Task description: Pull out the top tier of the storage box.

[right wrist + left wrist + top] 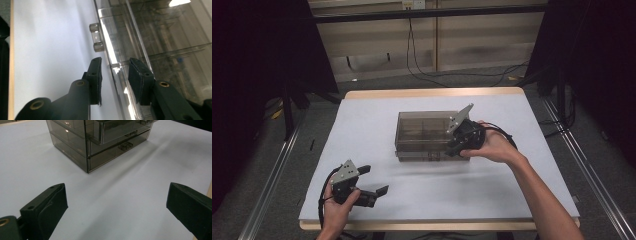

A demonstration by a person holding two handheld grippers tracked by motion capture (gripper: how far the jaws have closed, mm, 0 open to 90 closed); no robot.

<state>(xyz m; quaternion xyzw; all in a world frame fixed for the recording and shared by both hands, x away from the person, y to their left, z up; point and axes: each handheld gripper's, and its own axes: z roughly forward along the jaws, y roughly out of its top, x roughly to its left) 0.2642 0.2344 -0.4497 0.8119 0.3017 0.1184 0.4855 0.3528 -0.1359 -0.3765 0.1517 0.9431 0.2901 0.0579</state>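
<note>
A smoky see-through drawer box [422, 132] stands in the middle of the white table [362, 120]. In the left gripper view its top drawer [122, 128] juts out a little from the front. My right gripper [452, 148] is at the box's front right corner. In the right gripper view its jaws [113, 67] straddle the edge of a drawer front, with a small handle tab [115, 65] between them and a gap on each side. My left gripper [376, 180] rests near the table's front left, open wide and with nothing between its fingers [117, 197], pointing at the box [75, 142].
Another drawer handle [96, 37] sticks out farther along the box's front, and a lower one [125, 145] shows in the left gripper view. White tabletop lies on all sides of the box. Cables trail on the floor behind the table [432, 75].
</note>
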